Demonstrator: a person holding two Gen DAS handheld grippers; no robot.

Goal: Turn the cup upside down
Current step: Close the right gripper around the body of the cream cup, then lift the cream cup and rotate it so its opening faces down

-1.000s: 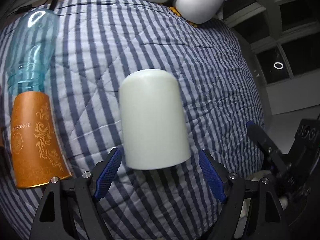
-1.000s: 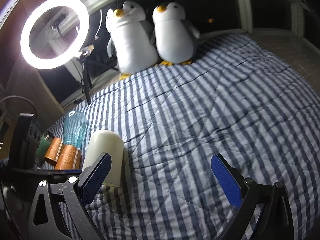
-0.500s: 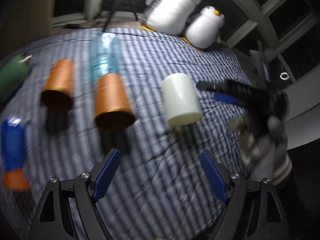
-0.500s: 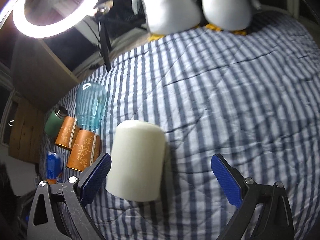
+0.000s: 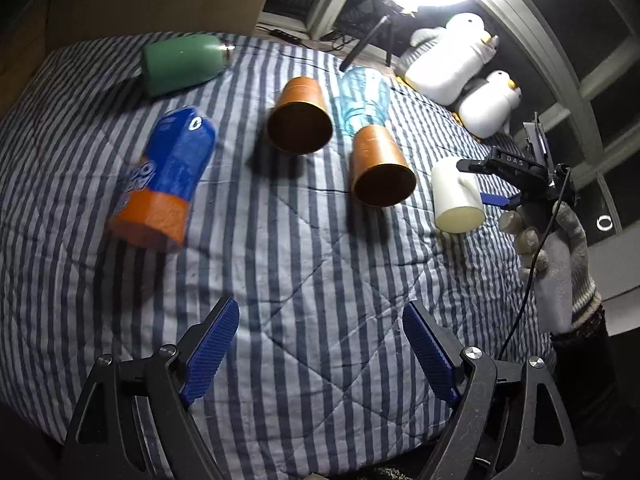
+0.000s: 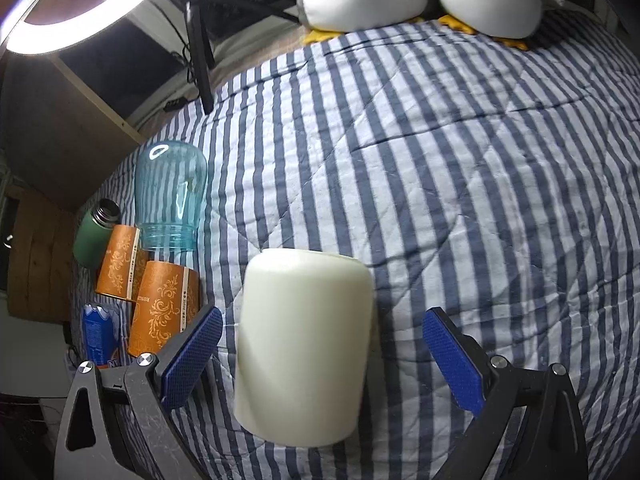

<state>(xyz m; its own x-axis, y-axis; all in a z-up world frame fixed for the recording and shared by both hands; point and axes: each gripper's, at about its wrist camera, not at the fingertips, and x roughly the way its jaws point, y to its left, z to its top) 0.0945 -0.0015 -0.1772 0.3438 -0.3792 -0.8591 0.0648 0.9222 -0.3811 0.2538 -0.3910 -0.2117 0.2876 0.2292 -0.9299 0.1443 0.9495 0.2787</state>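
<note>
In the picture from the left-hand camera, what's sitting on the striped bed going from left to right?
Blue and orange packet → green flask → copper cup → second copper cup → cream cup → right tongs.

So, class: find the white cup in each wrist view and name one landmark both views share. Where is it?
Left wrist view: the white cup stands at the right, beside the right gripper, past the two copper cups.
Right wrist view: the white cup fills the lower centre, between the open right gripper's fingers.
Shared landmark: the blue glass jar on the striped quilt.
</note>
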